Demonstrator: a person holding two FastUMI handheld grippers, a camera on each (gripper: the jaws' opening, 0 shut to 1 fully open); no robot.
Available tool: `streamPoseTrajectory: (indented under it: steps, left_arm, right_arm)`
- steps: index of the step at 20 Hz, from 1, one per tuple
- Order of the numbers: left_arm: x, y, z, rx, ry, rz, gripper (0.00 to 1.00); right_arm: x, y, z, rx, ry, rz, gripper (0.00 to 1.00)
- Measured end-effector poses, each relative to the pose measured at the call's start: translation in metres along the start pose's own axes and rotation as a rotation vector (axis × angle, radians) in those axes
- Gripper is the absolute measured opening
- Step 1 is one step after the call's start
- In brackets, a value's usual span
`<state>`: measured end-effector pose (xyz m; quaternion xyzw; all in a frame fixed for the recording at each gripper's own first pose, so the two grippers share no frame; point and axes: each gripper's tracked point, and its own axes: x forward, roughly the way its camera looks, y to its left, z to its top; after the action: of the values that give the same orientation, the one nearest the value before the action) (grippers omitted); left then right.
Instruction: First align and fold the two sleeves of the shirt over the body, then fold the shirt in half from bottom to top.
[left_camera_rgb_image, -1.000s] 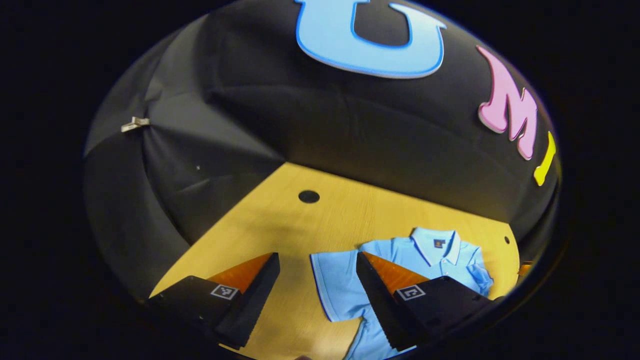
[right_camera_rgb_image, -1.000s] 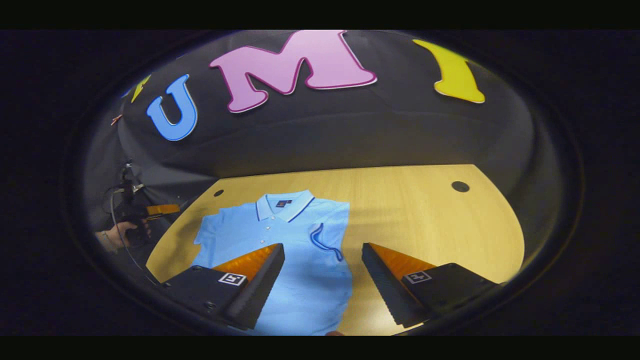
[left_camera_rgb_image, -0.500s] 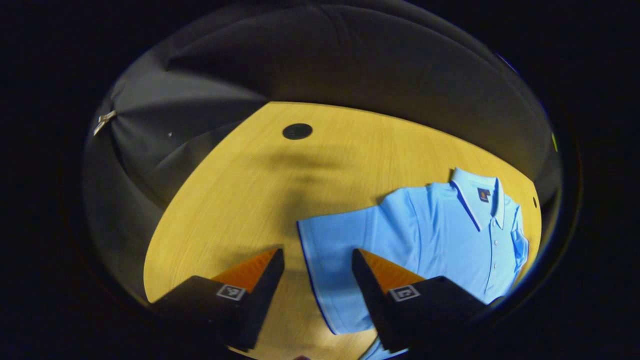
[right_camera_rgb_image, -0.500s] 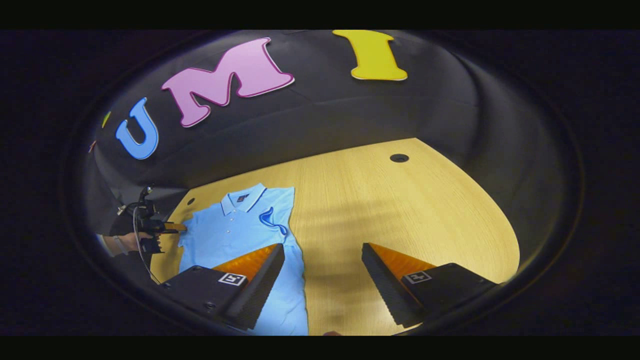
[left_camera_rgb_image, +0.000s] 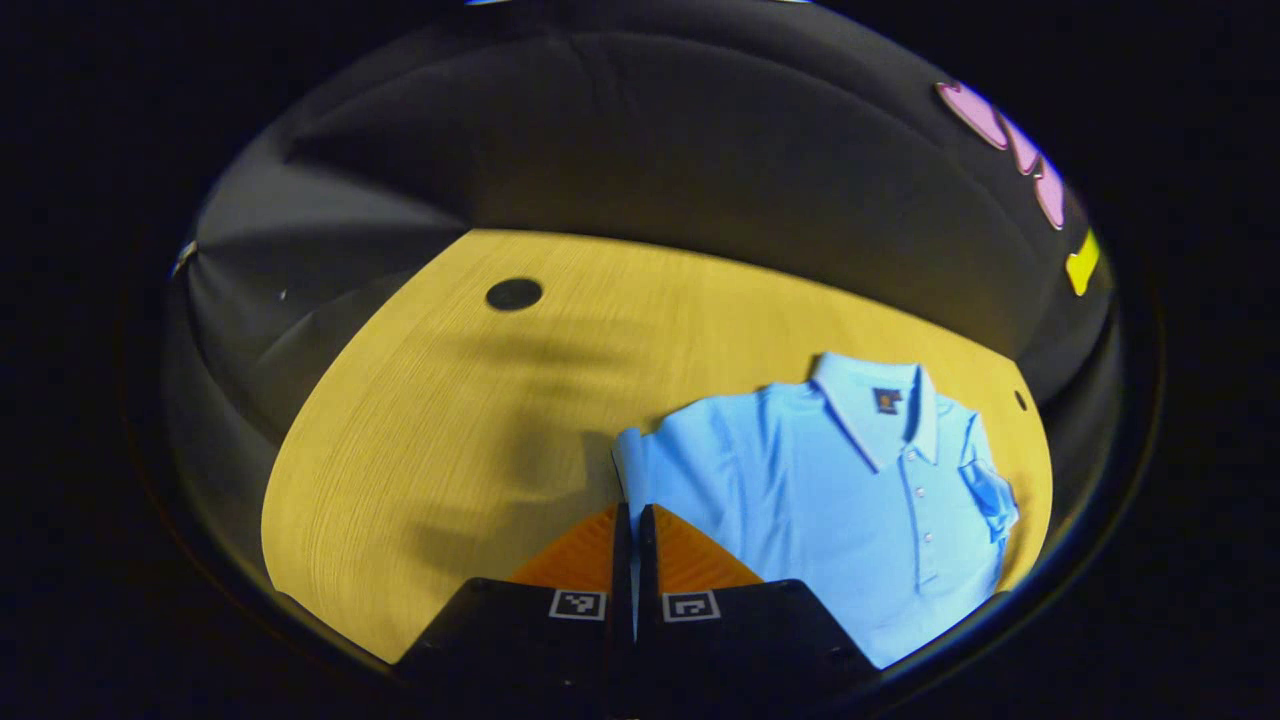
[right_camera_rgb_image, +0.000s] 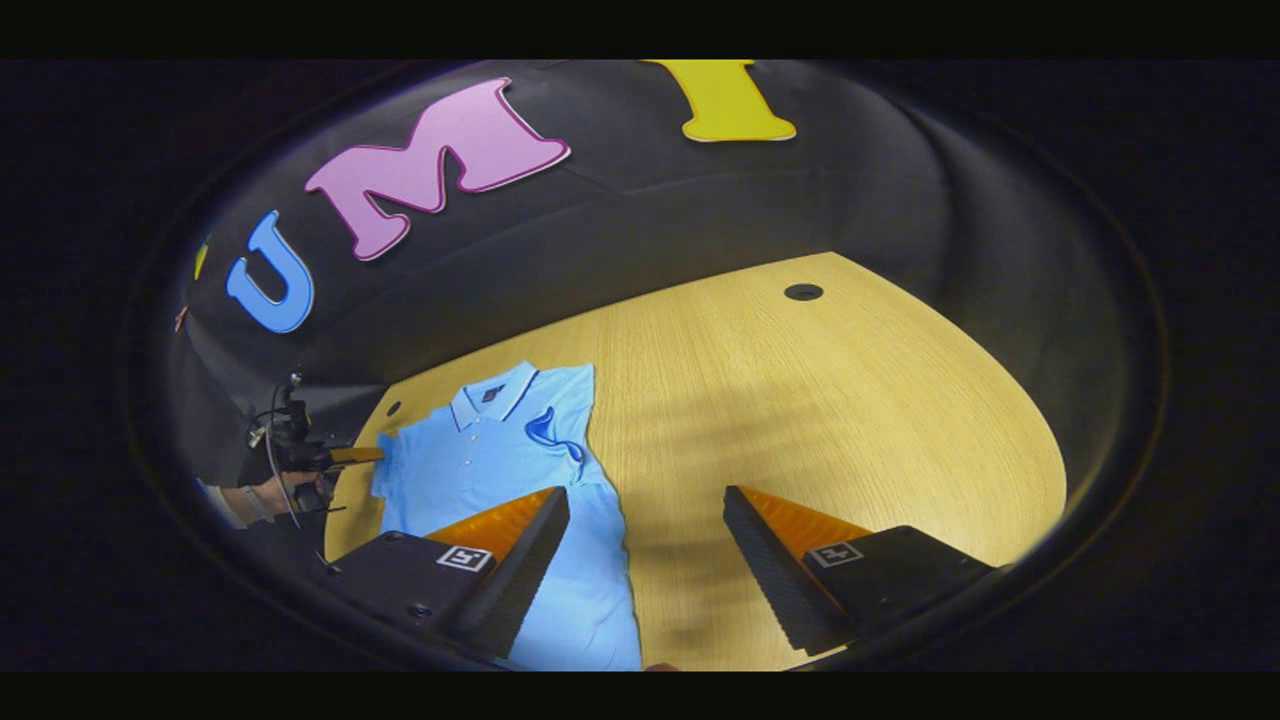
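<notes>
polo shirt (left_camera_rgb_image: 840, 500), light blue, lies flat on the wooden table (left_camera_rgb_image: 420, 420), buttons up, its collar (left_camera_rgb_image: 875, 400) pointing toward the black cloth wall. we take the collar as our landmark. in the left gripper view, the sleeve (left_camera_rgb_image: 640, 475) far to the left of the collar has its cuff edge raised off the table, right at the tips of our left gripper (left_camera_rgb_image: 632, 515). its jaws are pressed together, with only a thin slit between them; the cuff meets that slit, so they seem to be pinching the sleeve edge, though we cannot make out cloth between the pads. the other sleeve (left_camera_rgb_image: 990, 490), just right of the collar and below it, is already folded over the body, its dark-trimmed cuff lying on the chest.

in the right gripper view, our right gripper (right_camera_rgb_image: 645, 510) hovers with its jaws spread wide. one finger (right_camera_rgb_image: 520, 555) sits over the shirt body well below the collar (right_camera_rgb_image: 495, 390); the other is over bare table to the right. nothing lies between them. left of the collar, past the shirt's edge, a hand (right_camera_rgb_image: 265, 495) holds the left gripper (right_camera_rgb_image: 345, 456) at the outstretched sleeve. a dark round hole (right_camera_rgb_image: 803, 292) in the tabletop sits well to the right of the collar, near the wall.
</notes>
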<state>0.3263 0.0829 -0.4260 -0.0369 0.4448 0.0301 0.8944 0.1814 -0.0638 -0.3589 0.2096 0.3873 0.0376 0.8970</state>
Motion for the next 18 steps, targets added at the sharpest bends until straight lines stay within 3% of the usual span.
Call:
streamPoseTrajectory:
  steps: [3, 5, 8, 9, 10, 11, 13, 18]
  left_arm:
    - [-0.022, -0.052, 0.023, 0.045, -0.057, -0.152, 0.06]
    - [-0.022, -0.089, 0.006, 0.094, 0.001, -0.247, 0.06]
    - [-0.004, -0.09, -0.033, 0.164, 0.112, -0.204, 0.07]
    - [0.003, -0.086, -0.044, 0.168, 0.142, -0.17, 0.13]
    - [0.0, -0.092, -0.053, 0.144, 0.176, -0.18, 0.07]
    - [-0.006, -0.091, -0.066, 0.129, 0.18, -0.177, 0.37]
    - [-0.012, -0.095, -0.045, 0.137, 0.145, -0.162, 0.97]
    - [-0.089, -0.084, -0.055, 0.103, 0.129, -0.204, 0.97]
  right_arm:
    - [0.0, 0.004, -0.001, -0.002, 0.004, 0.011, 0.98]
    - [0.0, 0.006, -0.002, -0.007, 0.004, 0.015, 0.98]
    - [-0.003, 0.009, -0.008, -0.032, 0.013, 0.012, 0.98]
    - [-0.004, 0.009, -0.011, -0.045, 0.015, 0.011, 0.98]
    - [-0.007, 0.011, -0.013, -0.06, 0.017, 0.013, 0.98]
    - [-0.01, 0.013, -0.015, -0.076, 0.02, 0.018, 0.98]
    - [-0.017, 0.013, -0.022, -0.111, 0.031, 0.025, 0.98]
    - [-0.038, 0.022, -0.043, -0.125, 0.071, 0.07, 0.98]
